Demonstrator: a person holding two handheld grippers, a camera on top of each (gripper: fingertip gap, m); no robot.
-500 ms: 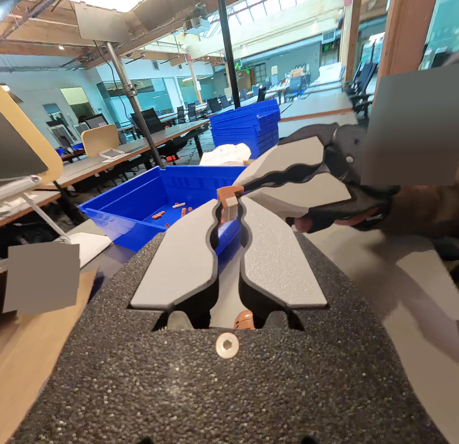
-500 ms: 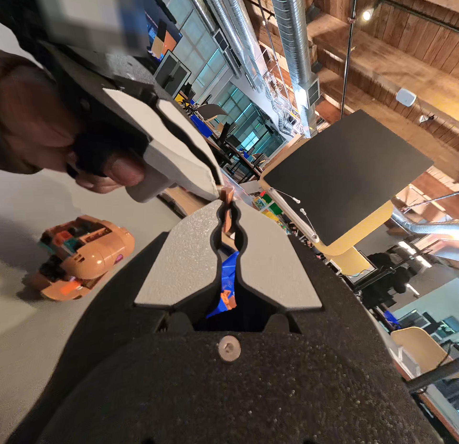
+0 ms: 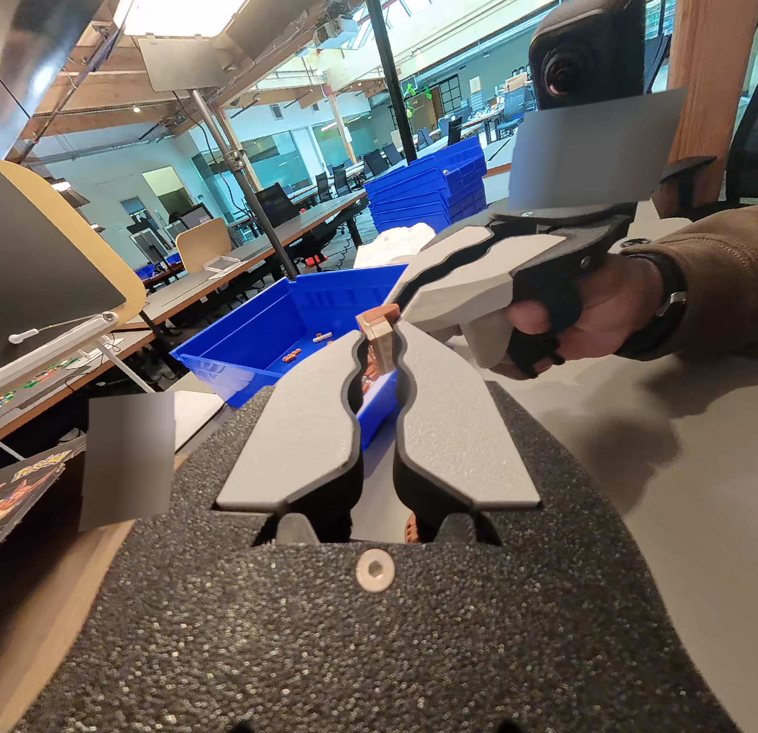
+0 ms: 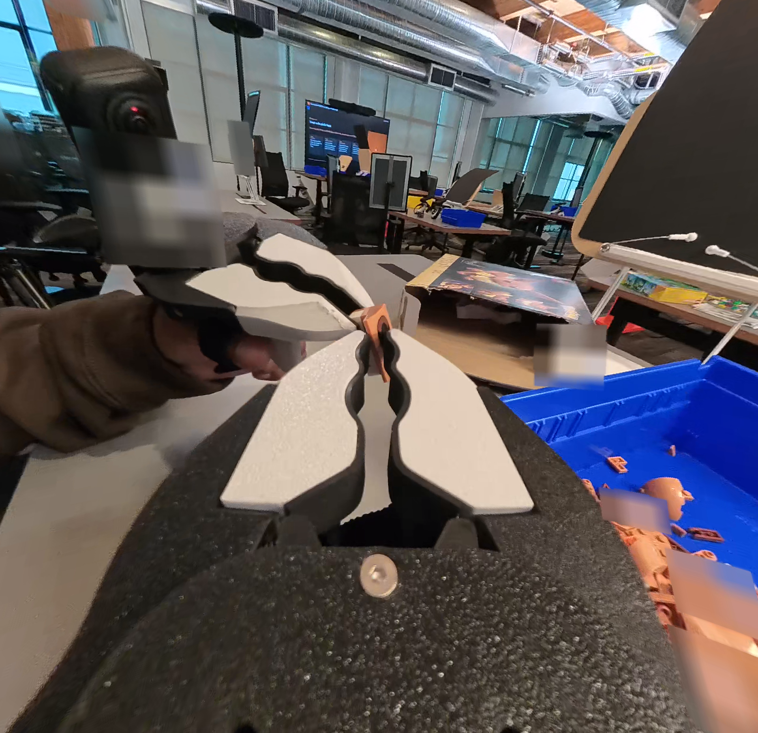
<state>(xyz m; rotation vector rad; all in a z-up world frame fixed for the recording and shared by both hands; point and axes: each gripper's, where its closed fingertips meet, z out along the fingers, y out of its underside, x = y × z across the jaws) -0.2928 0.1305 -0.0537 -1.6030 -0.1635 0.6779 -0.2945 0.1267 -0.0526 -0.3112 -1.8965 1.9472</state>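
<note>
My left claw (image 3: pixel 379 338) is pinched nearly closed on a small brown-and-tan brick piece (image 3: pixel 378 336) at its tips. My right claw (image 4: pixel 379 346) is likewise narrowed to a slit, gripping an orange-brown piece (image 4: pixel 376 323) at its tips. The 2 claws meet tip to tip, their pieces touching. Just beyond and below my left claw sits a blue bin (image 3: pixel 262 336) with loose brown bricks (image 4: pixel 617 463), on the grey desk (image 3: pixel 656 487).
</note>
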